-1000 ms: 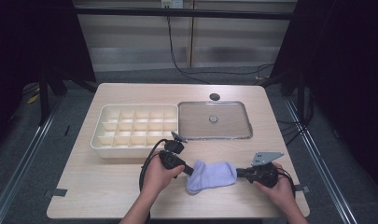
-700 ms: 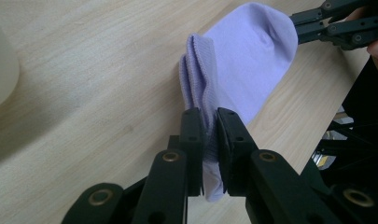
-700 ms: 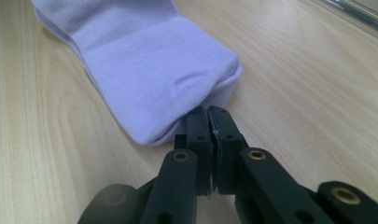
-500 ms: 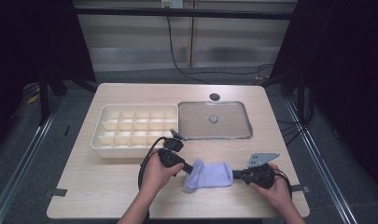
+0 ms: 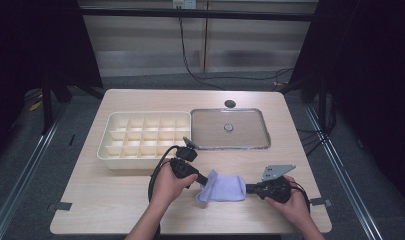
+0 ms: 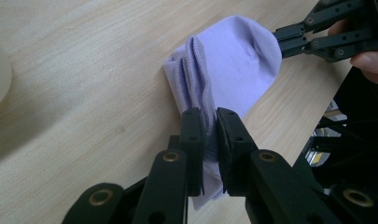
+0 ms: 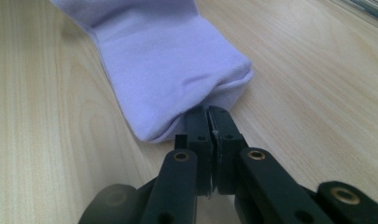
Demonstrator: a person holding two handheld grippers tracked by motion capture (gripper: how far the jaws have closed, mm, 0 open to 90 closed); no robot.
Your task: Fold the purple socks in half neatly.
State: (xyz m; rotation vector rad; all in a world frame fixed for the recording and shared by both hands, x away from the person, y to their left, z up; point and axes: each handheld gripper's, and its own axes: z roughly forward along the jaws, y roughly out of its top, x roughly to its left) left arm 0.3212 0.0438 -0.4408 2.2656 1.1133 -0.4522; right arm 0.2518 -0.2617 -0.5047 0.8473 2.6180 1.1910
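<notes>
A lavender sock (image 5: 223, 188) lies folded on the wooden table (image 5: 140, 210) near its front edge, stretched between my two grippers. My left gripper (image 5: 206, 181) comes in from the left and is shut on the sock's bunched, ribbed edge (image 6: 199, 88); its jaws (image 6: 210, 126) pinch the fabric. From the right, my right gripper (image 5: 247, 189) is shut on the opposite end of the sock (image 7: 163, 60), its jaws (image 7: 209, 116) tight on the fold. The right gripper (image 6: 281, 39) also shows at the far end in the left gripper view.
A cream compartment tray (image 5: 109, 150) stands behind the left hand. Beside it to the right lies a clear rectangular lid (image 5: 250, 135) with a small knob (image 5: 228, 127). A dark round hole (image 5: 230, 103) sits near the table's far edge. Cables trail from both grippers.
My right gripper has edged slightly left with its end of the sock, so the sock looks a little shorter. The left hand has stayed put.
</notes>
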